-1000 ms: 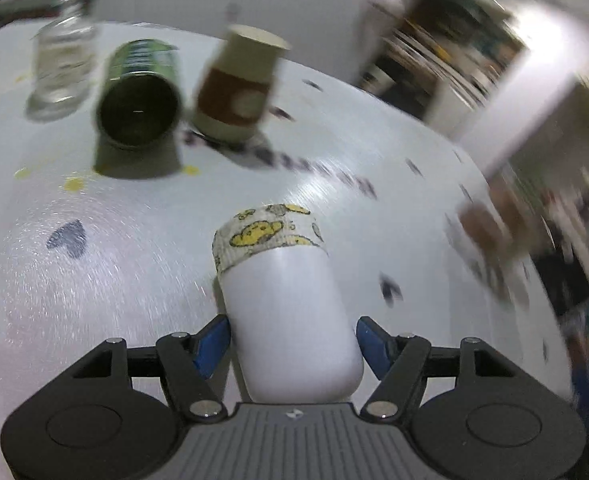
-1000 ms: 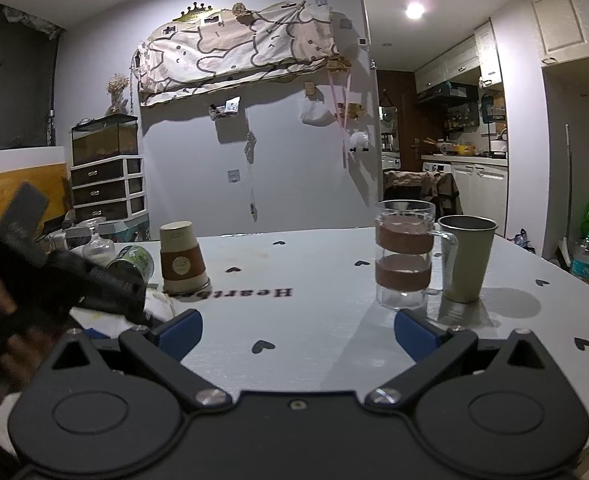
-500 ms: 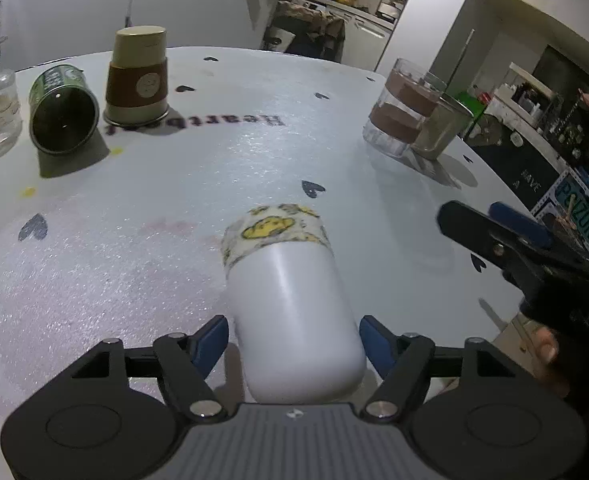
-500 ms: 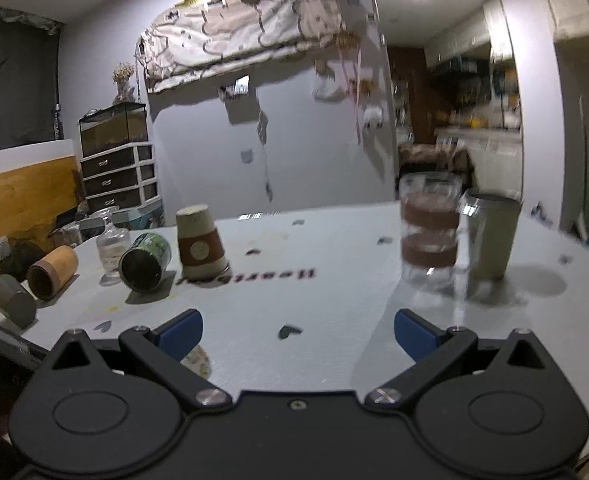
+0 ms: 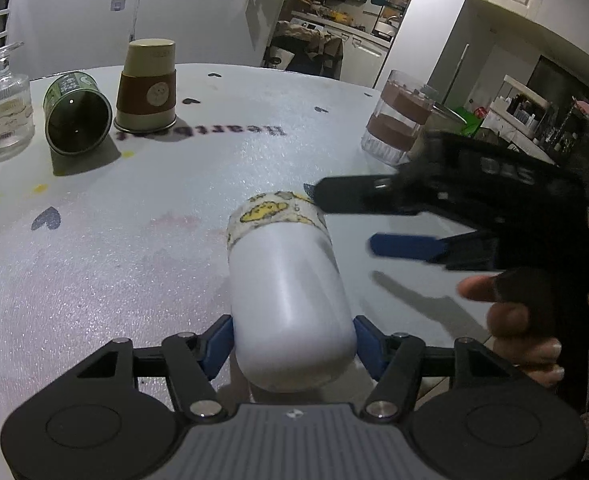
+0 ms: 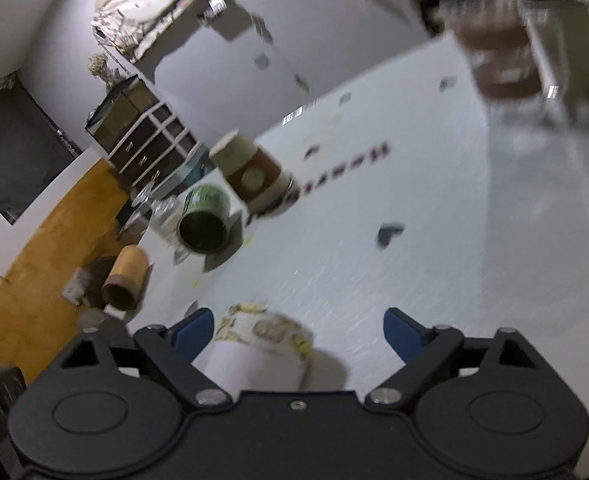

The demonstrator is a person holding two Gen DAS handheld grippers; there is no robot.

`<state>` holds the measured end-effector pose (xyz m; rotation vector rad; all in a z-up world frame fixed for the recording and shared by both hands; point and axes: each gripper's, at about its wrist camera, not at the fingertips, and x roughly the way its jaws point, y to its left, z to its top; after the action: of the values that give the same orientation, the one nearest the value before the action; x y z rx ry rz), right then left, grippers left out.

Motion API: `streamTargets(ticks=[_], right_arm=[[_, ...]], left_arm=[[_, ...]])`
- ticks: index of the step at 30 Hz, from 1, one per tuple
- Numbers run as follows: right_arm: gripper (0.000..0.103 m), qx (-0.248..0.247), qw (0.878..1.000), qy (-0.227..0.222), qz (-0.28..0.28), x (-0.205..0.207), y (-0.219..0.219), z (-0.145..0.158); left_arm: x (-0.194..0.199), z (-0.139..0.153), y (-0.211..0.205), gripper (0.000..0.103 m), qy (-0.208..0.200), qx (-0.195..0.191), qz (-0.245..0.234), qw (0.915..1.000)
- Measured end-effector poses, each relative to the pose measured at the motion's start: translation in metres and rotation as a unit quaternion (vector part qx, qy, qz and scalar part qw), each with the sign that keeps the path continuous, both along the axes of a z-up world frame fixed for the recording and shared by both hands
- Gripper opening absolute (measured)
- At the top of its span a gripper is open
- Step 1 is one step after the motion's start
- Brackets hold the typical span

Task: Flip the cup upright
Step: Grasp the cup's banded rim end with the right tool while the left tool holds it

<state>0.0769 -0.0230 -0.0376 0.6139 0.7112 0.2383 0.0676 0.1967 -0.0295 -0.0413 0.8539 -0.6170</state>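
Note:
A white cup [image 5: 290, 300] with a yellow cartoon band at its rim lies on its side, base toward the camera. My left gripper [image 5: 293, 344] is shut on the cup's base and holds it over the white table [image 5: 134, 264]. My right gripper [image 5: 346, 220] is open, its fingers reaching in from the right beside the cup's banded rim. In the right wrist view the cup [image 6: 262, 344] sits low between the open blue pads, nearer the left one [image 6: 192, 330], and my right gripper [image 6: 298, 332] is tilted.
A green can [image 5: 76, 114] lies on its side at the far left. An upside-down brown paper cup [image 5: 147, 86] stands beside it. A glass bottle [image 5: 6, 112] is farther left. A glass mug [image 5: 394, 120] stands at the right. A tan tube [image 6: 126, 278] lies left.
My right gripper has swung in from the right and tilted, coming close to the cup's rim. My left gripper still holds the cup, with the view now lower over the table.

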Motion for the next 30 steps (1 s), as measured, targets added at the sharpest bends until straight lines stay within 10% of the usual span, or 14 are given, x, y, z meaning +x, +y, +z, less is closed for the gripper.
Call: streamTargets(ticks=[7, 12, 19, 30], right_arm=[[0.084, 0.088, 0.994, 0.061, -0.004, 0.017, 0.001, -0.023], [0.061, 0.119, 0.991, 0.057, 0.022, 0.021, 0.004, -0.023], [0.055, 0.012, 0.998, -0.043, 0.049, -0.004, 0.020, 0.014], [0.053, -0.164, 0.969, -0.142, 0.120, -0.056, 0.058, 0.042]], left_arm=[[-0.005, -0.001, 0.002, 0.064, -0.013, -0.001, 0.001, 0.9999], [-0.005, -0.002, 0.005, 0.064, -0.017, -0.013, 0.002, 0.9998], [-0.016, -0.005, -0.002, 0.064, -0.078, -0.012, -0.011, 0.9969], [-0.040, -0.024, -0.013, 0.064, -0.202, 0.011, -0.005, 0.9793]])
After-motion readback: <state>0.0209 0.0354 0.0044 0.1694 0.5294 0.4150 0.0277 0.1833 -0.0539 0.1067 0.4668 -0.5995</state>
